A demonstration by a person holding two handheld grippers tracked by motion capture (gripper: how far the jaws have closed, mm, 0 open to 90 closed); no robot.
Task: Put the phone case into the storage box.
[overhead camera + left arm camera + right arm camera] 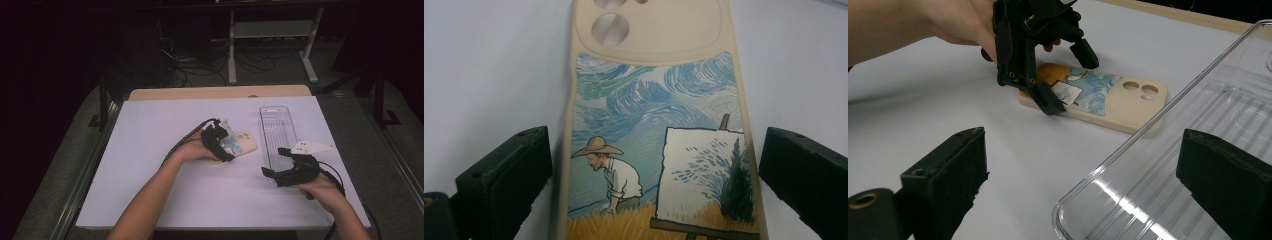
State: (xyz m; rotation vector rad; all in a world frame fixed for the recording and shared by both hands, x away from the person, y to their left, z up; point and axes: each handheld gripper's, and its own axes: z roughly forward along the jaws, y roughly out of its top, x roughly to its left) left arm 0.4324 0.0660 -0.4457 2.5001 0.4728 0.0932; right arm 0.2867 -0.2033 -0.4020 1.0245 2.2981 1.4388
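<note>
Phone case (241, 144): lies flat on the white table (150, 190), painted side up, a little left of the clear tray; I see a straw-hatted figure, an easel and swirling blue sky on it in the left gripper view.
Left claw (224, 148): released, jaws spread to either side of the case's lower end, no contact that I can make out; the right gripper view has it hanging over the painted end, tips pointing down.
Right claw (273, 161): released, jaws wide apart, holding nothing, hovering at the near end of the tray.
Clear tray (278, 131): long, ribbed, see-through, lying lengthwise just right of the case.
White card (312, 147): flat on the table, right of the tray.
</note>
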